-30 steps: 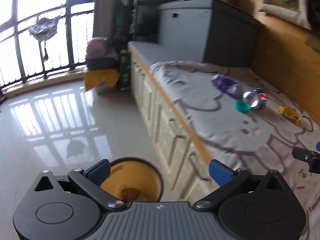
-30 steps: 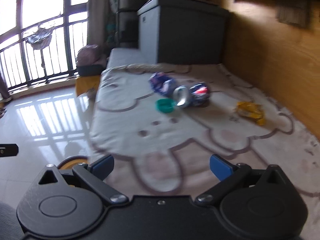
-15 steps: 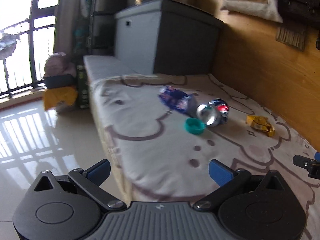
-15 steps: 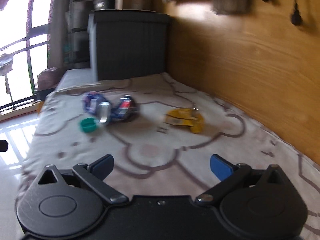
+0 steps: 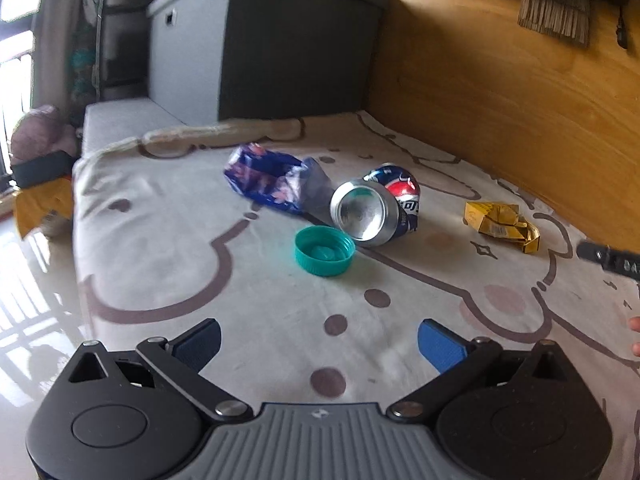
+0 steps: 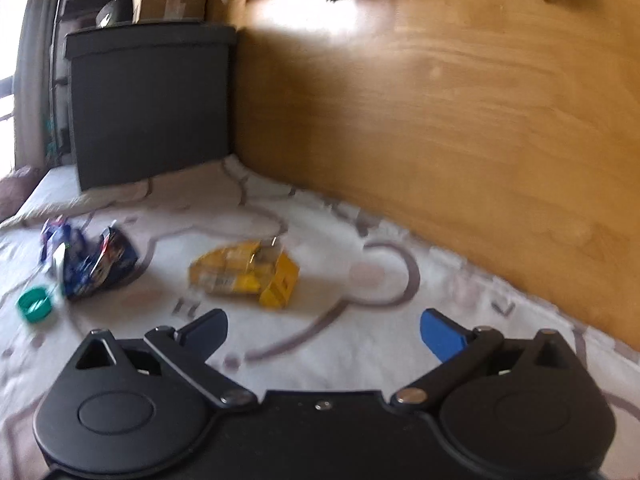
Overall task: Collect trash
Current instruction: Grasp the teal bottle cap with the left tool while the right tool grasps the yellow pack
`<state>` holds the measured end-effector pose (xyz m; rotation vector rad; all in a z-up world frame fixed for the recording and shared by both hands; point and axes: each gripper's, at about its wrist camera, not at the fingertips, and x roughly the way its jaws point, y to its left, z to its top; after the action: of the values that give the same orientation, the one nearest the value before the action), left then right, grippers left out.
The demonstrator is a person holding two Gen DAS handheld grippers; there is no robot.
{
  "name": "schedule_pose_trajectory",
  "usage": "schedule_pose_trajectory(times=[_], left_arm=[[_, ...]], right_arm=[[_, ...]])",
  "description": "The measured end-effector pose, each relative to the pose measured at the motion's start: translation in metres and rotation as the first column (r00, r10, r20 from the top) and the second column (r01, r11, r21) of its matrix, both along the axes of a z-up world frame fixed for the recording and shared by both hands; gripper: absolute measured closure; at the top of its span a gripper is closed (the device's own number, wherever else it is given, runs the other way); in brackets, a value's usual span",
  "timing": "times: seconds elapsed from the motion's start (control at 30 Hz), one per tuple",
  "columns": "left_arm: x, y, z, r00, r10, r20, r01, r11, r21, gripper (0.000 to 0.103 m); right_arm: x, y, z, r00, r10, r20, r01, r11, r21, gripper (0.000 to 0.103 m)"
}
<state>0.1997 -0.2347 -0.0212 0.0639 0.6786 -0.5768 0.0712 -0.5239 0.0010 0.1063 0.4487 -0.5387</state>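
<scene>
A patterned blanket (image 5: pixel 168 240) by a wood wall carries the trash: cap (image 5: pixel 325 250) touching the can (image 5: pixel 374 212), wrapper (image 5: pixel 266 182) behind, yellow pack (image 6: pixel 246 274) apart. Both the left gripper (image 5: pixel 318 342) and right gripper (image 6: pixel 323 334) are spread, empty. A nudge could roll the can.

Crushed can (image 5: pixel 380 208) on its side, touching teal cap (image 5: pixel 325 250), blue wrapper (image 5: pixel 272 182).
</scene>
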Motion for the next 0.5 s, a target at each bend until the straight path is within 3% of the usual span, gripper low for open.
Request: schedule_pose_trajectory(times=[0.23,0.3,0.5], left_arm=[[0.037,-0.022,-0.015,0.999,-0.043,0.021,0.042,0.997,0.071,0.0],[0.043,-0.026,-0.018,0.997,-0.055,0.044,0.051,0.995,0.082,0.0],[0.06,-0.026,-0.021,0.997,-0.051,0.051,0.048,0.997,0.052,0.002]], right_arm=[[0.05,-0.006,-0.005,0.994,0.099,-0.044,-0.101,0.993,-0.056,0.002],[0.063,-0.005,-0.008,0.991,0.116,-0.07,-0.121,0.99,-0.077,0.016],[0.093,-0.007,-0.03,0.974,0.134,-0.184,-0.149,0.986,-0.071,0.041]])
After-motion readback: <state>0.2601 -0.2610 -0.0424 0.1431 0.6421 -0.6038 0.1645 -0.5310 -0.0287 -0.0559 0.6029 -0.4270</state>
